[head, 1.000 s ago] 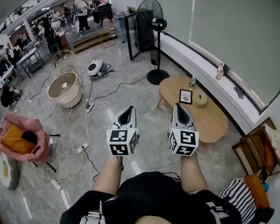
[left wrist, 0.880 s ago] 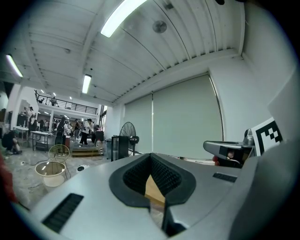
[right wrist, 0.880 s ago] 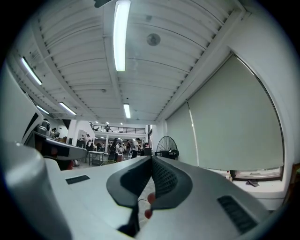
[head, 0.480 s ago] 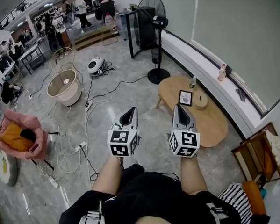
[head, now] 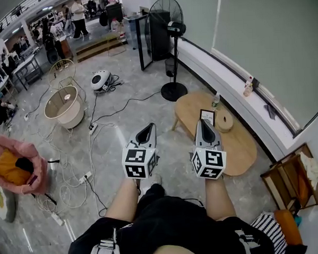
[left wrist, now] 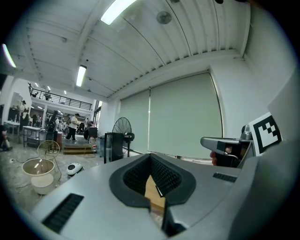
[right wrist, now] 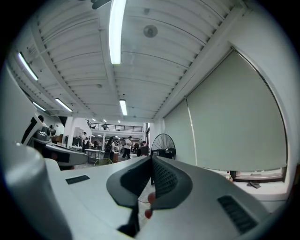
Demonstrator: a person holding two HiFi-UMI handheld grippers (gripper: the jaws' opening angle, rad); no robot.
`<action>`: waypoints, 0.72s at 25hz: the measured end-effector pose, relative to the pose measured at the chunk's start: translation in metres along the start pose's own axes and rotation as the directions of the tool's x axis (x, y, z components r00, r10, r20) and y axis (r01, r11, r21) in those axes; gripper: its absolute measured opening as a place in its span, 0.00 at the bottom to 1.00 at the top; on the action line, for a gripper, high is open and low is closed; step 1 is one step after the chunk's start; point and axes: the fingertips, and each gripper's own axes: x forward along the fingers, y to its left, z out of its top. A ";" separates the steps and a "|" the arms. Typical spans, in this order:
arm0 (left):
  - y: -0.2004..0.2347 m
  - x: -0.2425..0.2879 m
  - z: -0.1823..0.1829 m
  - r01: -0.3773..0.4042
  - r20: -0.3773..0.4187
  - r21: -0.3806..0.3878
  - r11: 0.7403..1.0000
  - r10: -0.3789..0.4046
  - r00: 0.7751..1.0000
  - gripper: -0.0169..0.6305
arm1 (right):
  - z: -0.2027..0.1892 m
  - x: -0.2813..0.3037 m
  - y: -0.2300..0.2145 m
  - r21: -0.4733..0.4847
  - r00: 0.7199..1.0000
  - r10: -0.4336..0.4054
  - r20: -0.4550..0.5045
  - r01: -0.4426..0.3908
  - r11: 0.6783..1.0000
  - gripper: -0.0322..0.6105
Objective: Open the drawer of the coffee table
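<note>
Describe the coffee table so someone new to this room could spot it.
Find the long drawn window blind. Beside the low white ledge under it, nearer than the black standing fan, stands the coffee table: the only light-wood oval top, carrying a small framed card.

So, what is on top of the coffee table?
A small frame, a bottle and a round wooden piece stand on the table. The right gripper covers part of its top.

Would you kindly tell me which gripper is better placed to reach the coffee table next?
Right, probably: in the head view the right gripper lines up with the coffee table, while the left gripper is over floor beside it. Both are shut.
</note>
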 end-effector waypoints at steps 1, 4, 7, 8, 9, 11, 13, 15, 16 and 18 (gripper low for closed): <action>0.007 0.011 0.001 0.006 0.000 0.003 1.000 -0.006 1.000 0.05 | 0.000 0.013 -0.001 0.000 1.000 -0.008 0.002 0.008 1.000 0.07; 0.030 0.048 0.007 0.037 -0.011 0.015 0.999 -0.037 0.999 0.05 | 0.001 0.055 -0.005 0.012 0.999 -0.040 0.004 0.040 0.999 0.07; 0.057 0.084 0.017 0.067 -0.020 0.024 0.997 -0.066 0.998 0.05 | 0.008 0.099 0.000 0.005 0.998 -0.056 0.014 0.056 0.998 0.07; 0.067 0.095 0.020 0.074 -0.019 0.024 0.997 -0.074 0.997 0.05 | 0.010 0.113 0.002 0.002 0.998 -0.061 0.019 0.061 0.998 0.07; 0.076 0.105 0.023 0.082 -0.019 0.023 0.996 -0.081 0.997 0.05 | 0.012 0.127 0.004 0.002 0.998 -0.066 0.022 0.066 0.998 0.07; 0.095 0.127 0.029 0.094 -0.018 0.022 0.995 -0.094 0.995 0.05 | 0.012 0.155 0.007 0.012 0.997 -0.071 0.017 0.070 0.997 0.07; 0.117 0.150 0.033 0.103 -0.018 0.017 0.995 -0.102 0.995 0.05 | 0.009 0.186 0.011 0.025 0.997 -0.076 0.004 0.076 0.997 0.07; 0.138 0.173 0.034 0.119 -0.024 0.013 0.993 -0.118 0.993 0.05 | 0.006 0.216 0.014 0.021 0.996 -0.090 -0.004 0.090 0.996 0.07; 0.147 0.185 0.034 0.128 -0.026 0.010 0.992 -0.128 0.991 0.05 | 0.005 0.229 0.016 0.015 0.995 -0.098 -0.006 0.098 0.995 0.07; 0.161 0.207 0.033 0.146 -0.030 0.003 0.989 -0.146 0.989 0.05 | 0.001 0.254 0.015 0.007 0.994 -0.113 -0.009 0.113 0.994 0.07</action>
